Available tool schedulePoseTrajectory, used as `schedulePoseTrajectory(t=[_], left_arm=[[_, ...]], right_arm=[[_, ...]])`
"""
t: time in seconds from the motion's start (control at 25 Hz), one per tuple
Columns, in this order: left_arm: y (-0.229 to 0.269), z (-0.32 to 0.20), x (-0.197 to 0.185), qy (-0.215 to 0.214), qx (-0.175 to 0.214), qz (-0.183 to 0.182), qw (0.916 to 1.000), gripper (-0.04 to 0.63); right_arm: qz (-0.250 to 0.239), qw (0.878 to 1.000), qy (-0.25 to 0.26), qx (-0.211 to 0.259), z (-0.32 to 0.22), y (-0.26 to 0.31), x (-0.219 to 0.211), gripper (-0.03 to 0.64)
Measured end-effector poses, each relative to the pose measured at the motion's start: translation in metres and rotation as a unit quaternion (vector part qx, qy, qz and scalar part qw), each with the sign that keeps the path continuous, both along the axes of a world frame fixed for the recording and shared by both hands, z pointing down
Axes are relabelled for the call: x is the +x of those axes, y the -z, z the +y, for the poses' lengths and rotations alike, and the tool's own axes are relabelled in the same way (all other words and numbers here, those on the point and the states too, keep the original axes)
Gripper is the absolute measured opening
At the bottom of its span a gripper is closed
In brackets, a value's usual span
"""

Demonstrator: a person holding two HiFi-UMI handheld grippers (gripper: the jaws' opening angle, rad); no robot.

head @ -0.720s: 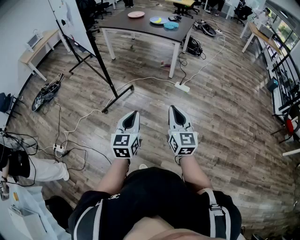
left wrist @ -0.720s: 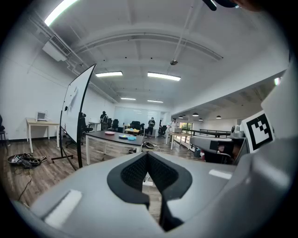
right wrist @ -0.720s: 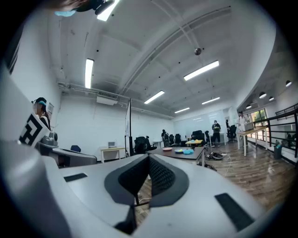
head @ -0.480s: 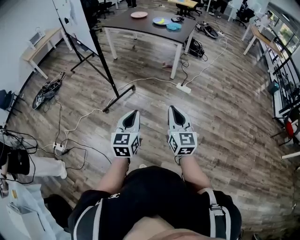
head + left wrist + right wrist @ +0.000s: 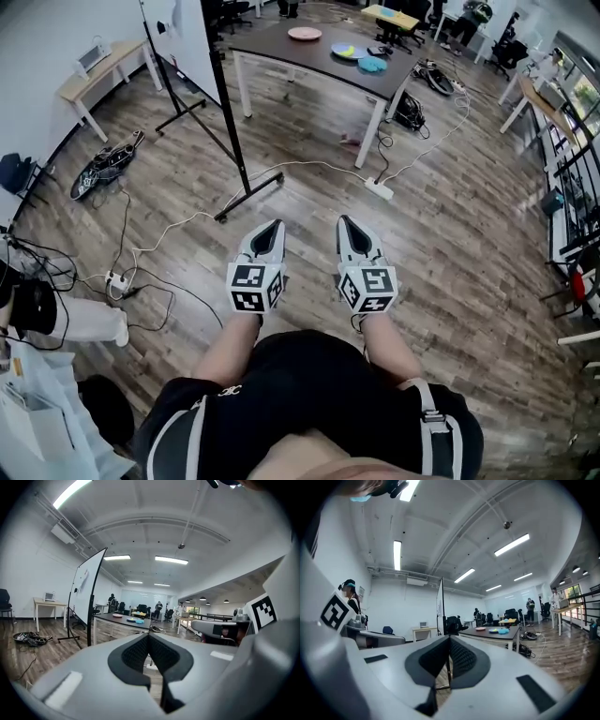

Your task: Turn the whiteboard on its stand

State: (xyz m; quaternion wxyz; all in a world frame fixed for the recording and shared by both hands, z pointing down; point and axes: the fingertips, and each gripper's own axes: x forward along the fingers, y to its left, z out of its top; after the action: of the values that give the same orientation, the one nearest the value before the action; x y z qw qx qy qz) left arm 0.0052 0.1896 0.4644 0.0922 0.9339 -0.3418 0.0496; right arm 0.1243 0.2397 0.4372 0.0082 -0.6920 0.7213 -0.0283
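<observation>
Walking forward, we drew nearer the whiteboard [image 5: 192,37]; left gripper [image 5: 270,228] and right gripper [image 5: 345,221] jaws were pressed together, empty, well short.

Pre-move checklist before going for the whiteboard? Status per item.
1. Left tool empty: ok, jaws together.
2. Right tool empty: ok, jaws together.
3. Whiteboard in sight: ok, ahead on the left.
4. Whiteboard within reach: not ok, both tools are well short of it.
5. Walking path free: not ok, a white cable runs past the stand foot.
6. Board's pivot lock: cannot tell.
</observation>
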Motion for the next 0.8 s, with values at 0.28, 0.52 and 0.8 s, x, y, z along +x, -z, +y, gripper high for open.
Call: schedulePoseTrajectory(t=[0.28, 0.52, 0.8], left_arm=[[-0.012, -0.018, -0.038, 0.016, -0.006, 0.007, 0.9998, 0.009], [-0.017, -0.036, -0.064, 0.03, -0.01, 0.009, 0.9995, 0.009], [-0.025, -0.067, -0.076, 0.05, -0.008, 0.001, 0.9987, 0.009]], right_arm=[[0.008, 1.0, 0.019, -0.011, -0.028, -0.01, -0.037, 0.006], [0.017, 0.998, 0.046, -0.025, -0.054, -0.02, -0.067, 0.006], [0.019, 0.997, 0.067, -0.015, -0.094, -0.021, -0.076, 0.006]])
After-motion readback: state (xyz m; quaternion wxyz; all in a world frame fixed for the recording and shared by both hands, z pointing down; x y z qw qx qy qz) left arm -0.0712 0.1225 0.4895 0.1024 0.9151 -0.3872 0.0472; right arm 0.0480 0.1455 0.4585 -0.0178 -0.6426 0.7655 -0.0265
